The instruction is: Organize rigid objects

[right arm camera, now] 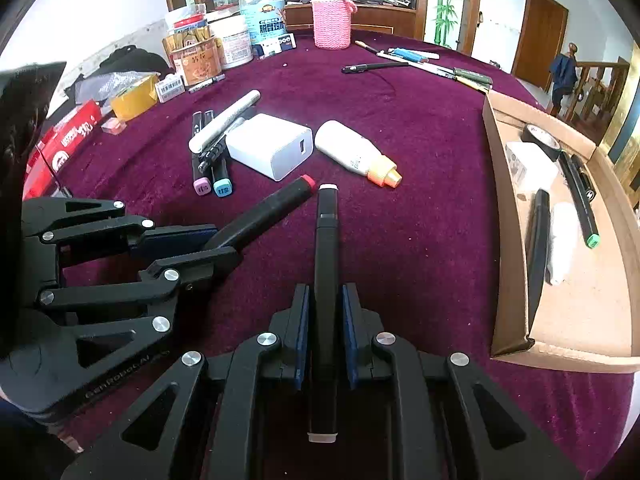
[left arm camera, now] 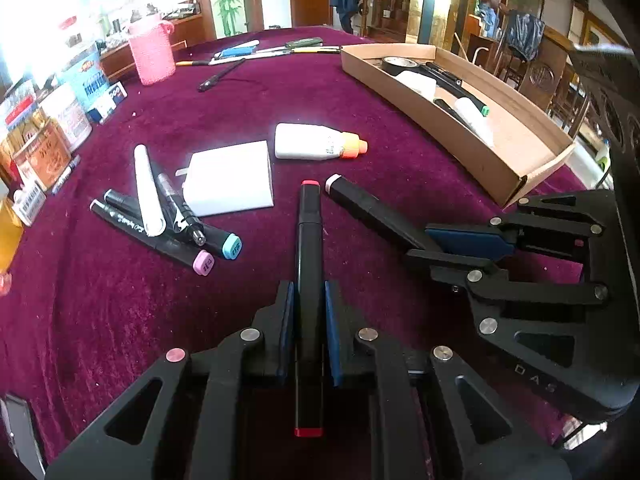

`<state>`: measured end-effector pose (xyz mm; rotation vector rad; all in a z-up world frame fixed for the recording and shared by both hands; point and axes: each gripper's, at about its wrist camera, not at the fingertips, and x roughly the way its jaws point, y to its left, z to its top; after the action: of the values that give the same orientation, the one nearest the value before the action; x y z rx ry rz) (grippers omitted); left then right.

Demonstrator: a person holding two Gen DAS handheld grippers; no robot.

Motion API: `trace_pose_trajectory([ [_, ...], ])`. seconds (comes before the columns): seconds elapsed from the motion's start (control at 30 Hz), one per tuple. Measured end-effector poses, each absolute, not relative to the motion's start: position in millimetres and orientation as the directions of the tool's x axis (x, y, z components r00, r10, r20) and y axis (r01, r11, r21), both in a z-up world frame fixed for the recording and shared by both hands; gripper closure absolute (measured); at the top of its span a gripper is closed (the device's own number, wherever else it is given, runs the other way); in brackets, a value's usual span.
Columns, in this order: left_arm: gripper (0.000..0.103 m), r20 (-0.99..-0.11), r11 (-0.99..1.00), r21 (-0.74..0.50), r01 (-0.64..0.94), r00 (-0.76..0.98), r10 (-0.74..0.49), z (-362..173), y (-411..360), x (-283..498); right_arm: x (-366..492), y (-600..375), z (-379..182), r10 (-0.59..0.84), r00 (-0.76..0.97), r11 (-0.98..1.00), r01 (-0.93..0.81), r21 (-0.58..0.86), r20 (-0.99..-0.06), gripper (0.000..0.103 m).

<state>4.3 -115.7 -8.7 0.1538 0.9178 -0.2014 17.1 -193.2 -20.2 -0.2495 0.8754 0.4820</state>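
Left wrist view: left gripper pinching a black square-bodied marker with red end caps between blue pads, marker running straight up the frame centre. At right, the right gripper clamps a second black marker with a white cap, angled toward upper left. Tabletop covered in plush maroon velvet. Centre: a smooth white charger block, a white bottle with orange nozzle, and left of them a loose heap of markers with pink and teal caps. Cardboard tray at upper right, holding a tape roll, pens and white items. Pink knitted cup cover at upper left. Right wrist view: the right gripper shows the white-capped marker held lengthwise; the left gripper enters from the left, its red-capped marker tilted toward upper right. Only here: the charger's USB port, the tray's matte floor with a green-capped pen, and tins and boxes at the upper left edge. Both held markers are above the cloth, left of the tray.
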Motion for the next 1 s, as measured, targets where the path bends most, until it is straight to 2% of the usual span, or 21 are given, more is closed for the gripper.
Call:
trace_pose_trajectory([
  [0.33,0.091,-0.793,0.963,0.107,0.246,0.606,-0.067,-9.2,-124.4,4.3,14.0,-191.7,-20.4,0.297,0.560,0.861,-0.508,-0.037,-0.773,0.090],
  [0.5,0.090,-0.796,0.966,0.084,0.246,0.600,-0.083,-9.3,-120.8,5.5,15.3,-193.3,-20.0,0.309,0.549,0.863,-0.505,-0.014,-0.776,0.090],
  [1.0,0.091,-0.786,0.962,0.121,0.245,0.615,-0.058,-9.5,-125.0,2.4,17.0,-191.4,-20.9,0.305,0.556,0.869,-0.494,-0.013,-0.773,0.090],
])
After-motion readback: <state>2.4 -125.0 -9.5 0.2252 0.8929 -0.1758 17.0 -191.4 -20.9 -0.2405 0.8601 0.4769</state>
